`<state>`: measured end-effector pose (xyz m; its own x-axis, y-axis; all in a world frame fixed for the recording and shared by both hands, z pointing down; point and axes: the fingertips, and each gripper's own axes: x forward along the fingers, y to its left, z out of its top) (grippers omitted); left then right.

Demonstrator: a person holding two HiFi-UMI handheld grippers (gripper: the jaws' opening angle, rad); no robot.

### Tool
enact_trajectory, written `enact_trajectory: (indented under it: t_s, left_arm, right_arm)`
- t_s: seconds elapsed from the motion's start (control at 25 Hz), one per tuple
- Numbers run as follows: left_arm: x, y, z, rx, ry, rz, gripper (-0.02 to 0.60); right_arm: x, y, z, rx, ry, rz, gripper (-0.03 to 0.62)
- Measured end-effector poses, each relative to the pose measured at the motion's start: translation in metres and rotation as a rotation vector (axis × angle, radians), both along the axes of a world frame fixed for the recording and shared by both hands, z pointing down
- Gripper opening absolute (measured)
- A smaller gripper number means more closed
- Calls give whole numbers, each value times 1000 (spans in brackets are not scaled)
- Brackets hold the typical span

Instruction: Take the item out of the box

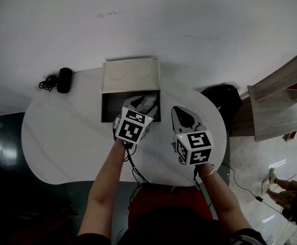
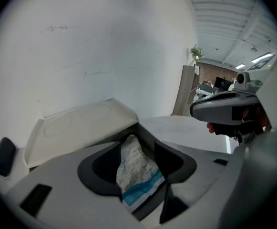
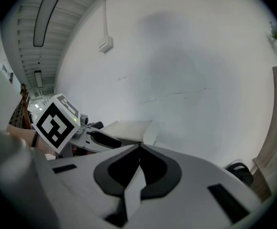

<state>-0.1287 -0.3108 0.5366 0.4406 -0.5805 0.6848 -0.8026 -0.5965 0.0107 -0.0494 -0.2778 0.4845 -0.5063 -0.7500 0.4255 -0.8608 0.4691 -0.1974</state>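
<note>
An open box (image 1: 106, 111) with a dark inside stands at the far side of the white table, its pale lid (image 1: 131, 74) flipped back. Inside lies a crumpled white packet (image 1: 150, 102) with a blue stripe. My left gripper (image 1: 138, 104) reaches down into the box. In the left gripper view its jaws (image 2: 137, 149) stand wide, with the packet (image 2: 136, 171) between them and not visibly pinched. My right gripper (image 1: 177, 111) hovers just right of the box, over the table. In the right gripper view its jaws (image 3: 139, 148) meet at the tips with nothing in them.
A black pouch with a coiled cable (image 1: 63, 79) lies at the table's far left. The rounded white table (image 1: 61, 142) ends close behind the box, near a white wall. A black bag (image 1: 225, 100) and wooden shelving (image 1: 281, 98) stand on the floor to the right.
</note>
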Motion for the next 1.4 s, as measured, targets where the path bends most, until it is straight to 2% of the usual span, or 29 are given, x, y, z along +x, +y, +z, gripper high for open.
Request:
enact_trajectory:
  t_s: [0.28,0.64,1.04,1.4]
  left_arm:
    - [-1,-4,10,-29,-38,35,218]
    - [1,-2,29,-122,-97,86,218]
    - [2,-1,47,-197,-192,110,216]
    - [1,-1,55,-236,-235,116,215]
  right_arm:
    - [-1,-5,4,-9,1,7,15]
    - [1,-11,8,-18,2,21,15]
    - [6,-18,13,-33,1,30,15]
    - [3,-21,17,-45,-3,22,15]
